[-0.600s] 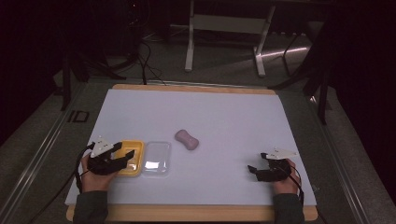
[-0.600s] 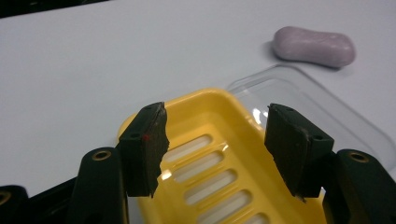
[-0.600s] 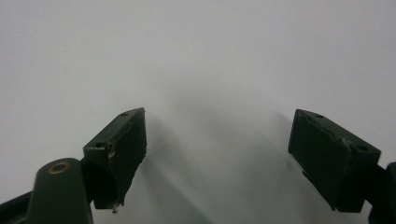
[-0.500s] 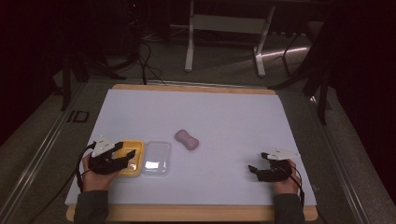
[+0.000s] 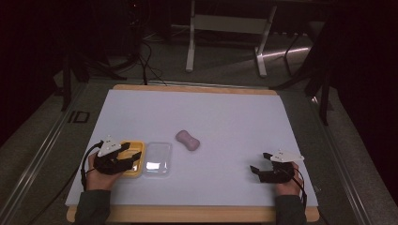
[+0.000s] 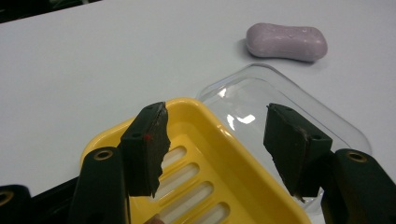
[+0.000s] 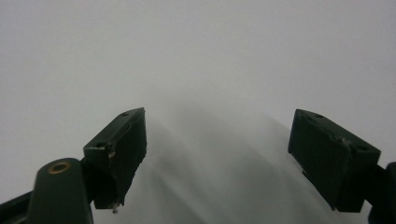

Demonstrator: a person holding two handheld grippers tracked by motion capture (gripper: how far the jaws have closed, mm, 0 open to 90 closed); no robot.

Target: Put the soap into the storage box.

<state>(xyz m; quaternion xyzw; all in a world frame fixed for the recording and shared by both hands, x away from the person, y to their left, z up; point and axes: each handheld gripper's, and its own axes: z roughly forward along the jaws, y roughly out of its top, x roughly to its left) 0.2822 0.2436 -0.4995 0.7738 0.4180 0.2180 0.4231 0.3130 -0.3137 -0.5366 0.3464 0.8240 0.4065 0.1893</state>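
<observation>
We found the left hand [image 5: 96, 176] low at the near left, forearm entering from the bottom edge, carrying the black two-jaw left gripper [image 5: 133, 155] with its grey three-cornered plate on top. Its jaws stood apart, pads pressing on nothing. The right hand [image 5: 287, 183] sat at the near right, its black two-jaw right gripper [image 5: 259, 168] pointing leftward, jaws spread wide.

Dim room, dark surround; table [image 5: 225, 117] evenly lit; near jaws blurred
</observation>
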